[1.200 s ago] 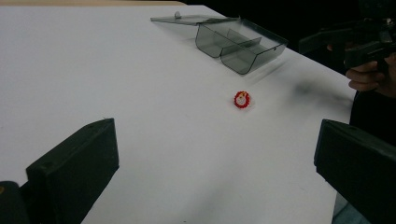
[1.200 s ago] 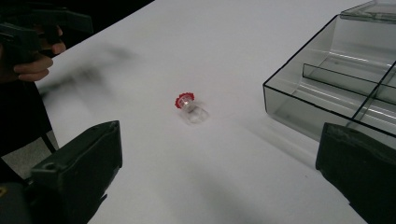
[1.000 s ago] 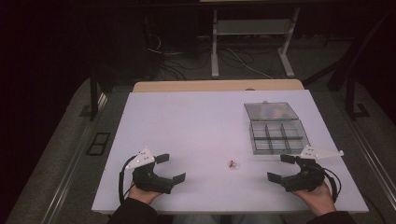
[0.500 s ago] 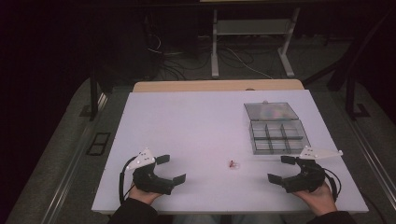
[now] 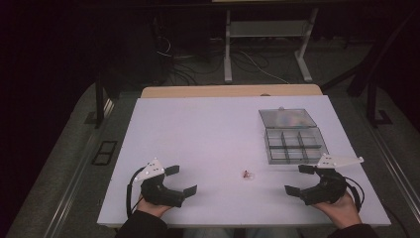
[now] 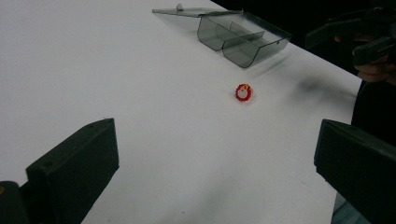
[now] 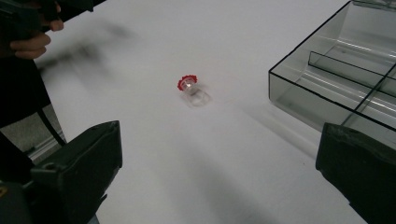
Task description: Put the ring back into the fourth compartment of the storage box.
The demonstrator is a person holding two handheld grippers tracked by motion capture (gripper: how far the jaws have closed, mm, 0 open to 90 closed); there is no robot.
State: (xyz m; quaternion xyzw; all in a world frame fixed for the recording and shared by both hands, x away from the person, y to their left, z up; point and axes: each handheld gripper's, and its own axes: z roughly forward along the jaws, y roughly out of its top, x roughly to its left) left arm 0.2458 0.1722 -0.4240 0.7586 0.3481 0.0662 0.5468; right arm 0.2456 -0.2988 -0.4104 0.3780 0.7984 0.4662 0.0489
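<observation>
Counter (image 5: 208,129): white, dim room beyond.
Small red-and-clear piece (image 5: 246,174): loose mid-counter, near open compartment box (image 5: 292,136).
Left gripper (image 5: 174,182), right gripper (image 5: 300,180): jaws spread, empty.
Progress: apparently nothing begun.

On the bench (image 5: 198,129), the compartment box (image 5: 295,145) lies near the right edge, its lid (image 5: 287,118) open behind it; the small ring (image 5: 246,174) lies before the box, nearer the front edge; left claw (image 5: 181,180) near the front-left corner, right claw (image 5: 298,179) front-right.

Dim lab: bare white table (image 5: 208,139), floor cables (image 5: 247,62)
</observation>
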